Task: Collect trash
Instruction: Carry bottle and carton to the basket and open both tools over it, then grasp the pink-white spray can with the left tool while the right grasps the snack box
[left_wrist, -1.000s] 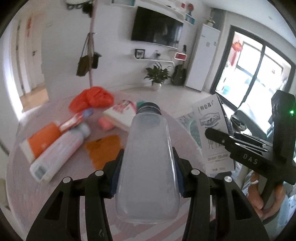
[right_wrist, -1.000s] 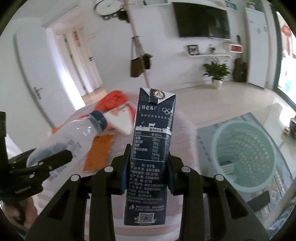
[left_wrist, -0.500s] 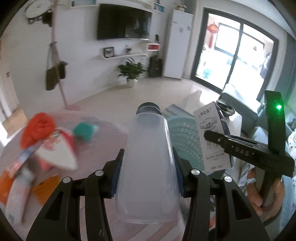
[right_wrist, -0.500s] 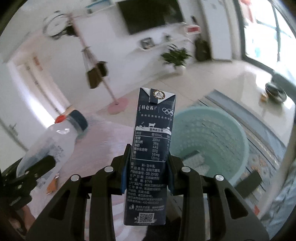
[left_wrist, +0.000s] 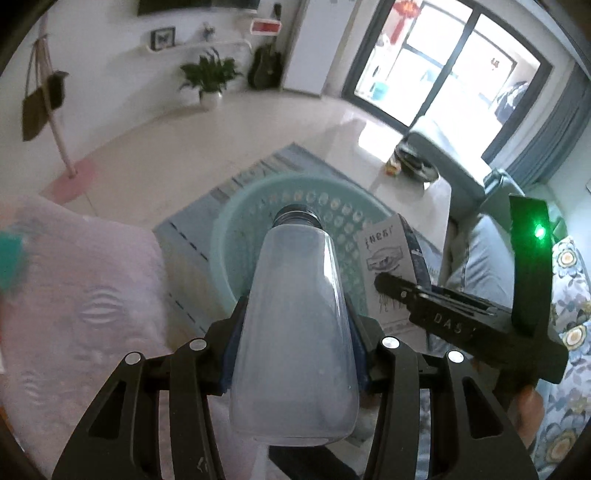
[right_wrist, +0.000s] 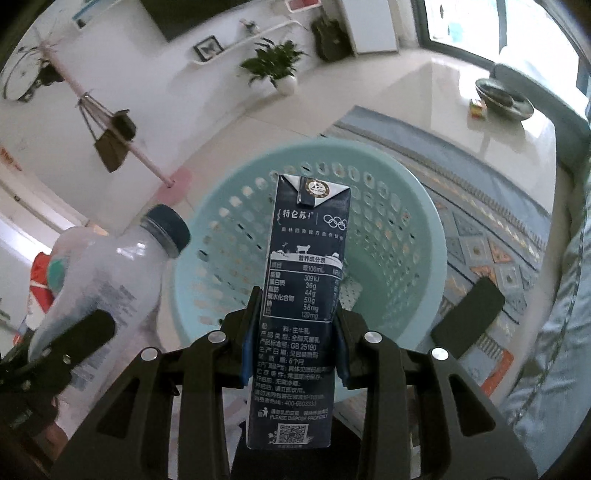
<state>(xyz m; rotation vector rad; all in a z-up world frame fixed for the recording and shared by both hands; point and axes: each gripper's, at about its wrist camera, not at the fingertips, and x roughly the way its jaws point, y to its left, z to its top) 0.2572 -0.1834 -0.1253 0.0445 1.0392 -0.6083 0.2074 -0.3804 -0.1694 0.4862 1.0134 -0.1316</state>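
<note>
My left gripper is shut on a clear plastic bottle with a dark cap, held above the rim of a light green perforated basket on the floor. My right gripper is shut on a dark blue milk carton, held upright over the same basket. The bottle shows at the left of the right wrist view. The carton and the right gripper show at the right of the left wrist view.
The basket stands on a blue patterned rug. A table with a pink cloth lies to the left. A grey sofa is at the right. A coat stand, a potted plant and a low table with a bowl stand farther off.
Both grippers have swung right from the table with its trash to above the green basket, and they now tilt downward. Bottle and carton stay gripped.
</note>
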